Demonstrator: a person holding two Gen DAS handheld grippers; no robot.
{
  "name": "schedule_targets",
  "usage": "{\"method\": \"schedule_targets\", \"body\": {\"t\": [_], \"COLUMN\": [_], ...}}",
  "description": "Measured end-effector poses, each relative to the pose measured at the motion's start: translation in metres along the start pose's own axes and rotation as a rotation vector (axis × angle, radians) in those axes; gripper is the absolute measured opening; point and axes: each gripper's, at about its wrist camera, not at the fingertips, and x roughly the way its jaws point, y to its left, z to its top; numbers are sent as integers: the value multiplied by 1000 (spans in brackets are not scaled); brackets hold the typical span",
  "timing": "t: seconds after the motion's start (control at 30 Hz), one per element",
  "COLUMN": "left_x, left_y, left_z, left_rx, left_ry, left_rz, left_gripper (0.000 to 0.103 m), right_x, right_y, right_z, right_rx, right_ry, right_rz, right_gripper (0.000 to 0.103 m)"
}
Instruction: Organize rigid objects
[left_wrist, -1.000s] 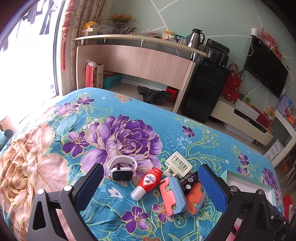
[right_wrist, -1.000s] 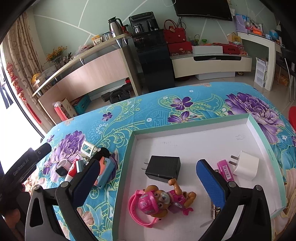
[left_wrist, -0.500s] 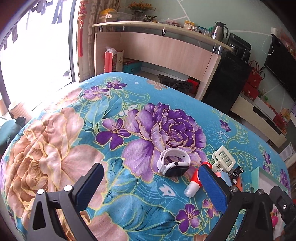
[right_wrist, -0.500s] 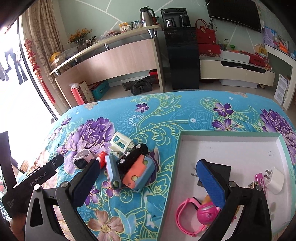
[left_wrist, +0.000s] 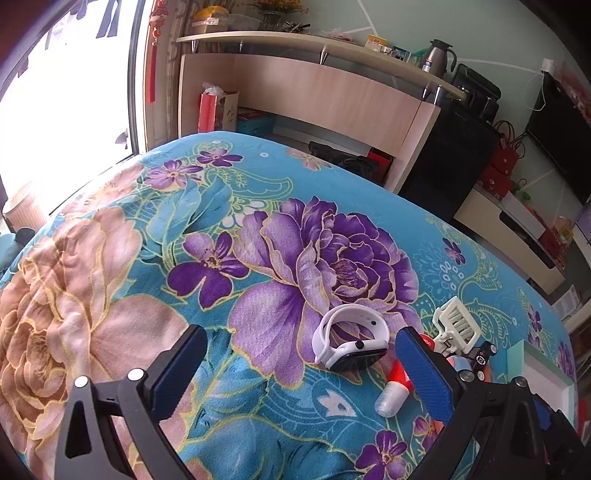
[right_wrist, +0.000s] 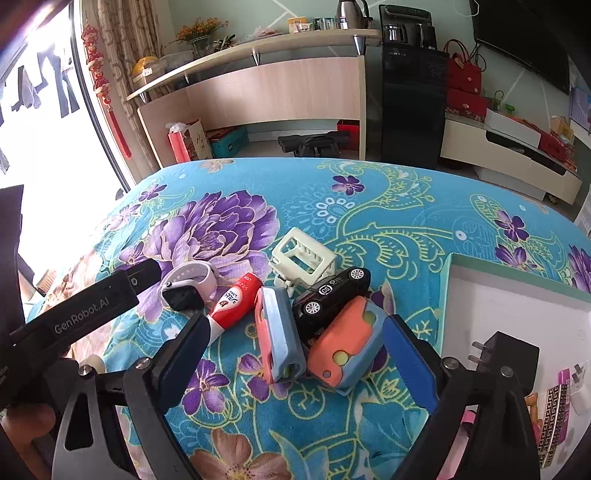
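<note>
Fingers of the right gripper (right_wrist: 291, 360), spread and empty, have swung from the tray (right_wrist: 517, 291) to the pile on the bed, framing two orange-blue blocks (right_wrist: 314, 339) (toy car (right_wrist: 332, 295) atop). Left gripper (left_wrist: 303, 373), also spread, has drifted aside; next pick likely begins.

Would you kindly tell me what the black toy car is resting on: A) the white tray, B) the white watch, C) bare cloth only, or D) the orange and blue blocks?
D: in the right wrist view the black toy car lies tilted across the orange and blue blocks, outside the white tray.
</note>
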Motion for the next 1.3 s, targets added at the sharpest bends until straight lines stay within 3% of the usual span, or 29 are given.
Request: {"method": "schedule_targets", "body": {"t": [0.07,0.33,0.4,0.53,0.6,0.7,0.83,0.9,1.3], "left_x": [3,17,21,27,30,32,36,37,35], "left_y": [-5,-18,-21,-22,-23,-27,-33,-34,-33], "left_z": [-1,-3,-4,-5,-6,-7,-9,-10,-10], "left_rx": [20,77,88,91,92,99,129,128,125], "left_ry": [-2,17,24,38,46,56,71,72,72], "left_rz": [0,-18,-13,-28,-36,-59,-37,-53,-58], "left_gripper": [103,93,85,83,76,70,69,60,59], "right_x": [5,6,7,10,12,16,23,25,29], "right_y": [-2,0,0,1,2,4,6,7,5], "right_z": [-2,-5,-5,-6,-7,-9,-11,-12,-13], "right_rx": [12,12,13,11,8,3,-2,-2,11], "right_ry": [15,22,28,37,41,55,69,71,70], "right_rz": [12,74,87,101,104,110,115,114,116], "right_gripper": [76,57,49,41,36,32,30,30,21]}}
